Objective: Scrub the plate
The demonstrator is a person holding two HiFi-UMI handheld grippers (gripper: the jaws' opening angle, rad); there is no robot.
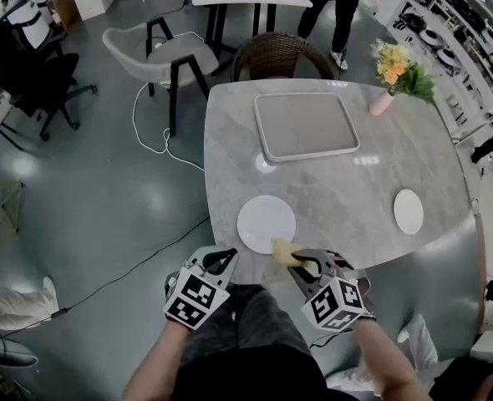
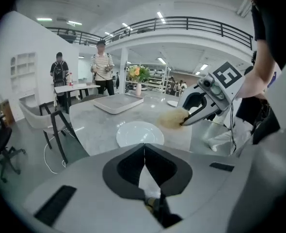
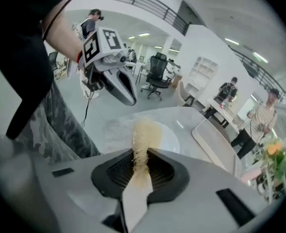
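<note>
Two plates lie on the table (image 1: 347, 199). The one we mean to scrub, we judge, is the larger plate (image 1: 266, 223), white and bare, between the tray (image 1: 305, 126) and us and well apart from the tray. The smaller plate (image 1: 409, 211) sits off to the tray's right, also nearer us.

Our right gripper (image 3: 140, 161) is clamped on a yellow sponge (image 3: 144, 135), whose free end reaches the larger plate's rim on the side away from the tray. We cannot tell whether it presses down. Our left gripper (image 2: 144, 152) has its jaws together on nothing, just off that same side.

We judge the scrubbing to be only starting. Next we should carry the sponge toward the tray, onto the plate's middle, and rub. The plate may slide, so the empty gripper could steady it.
</note>
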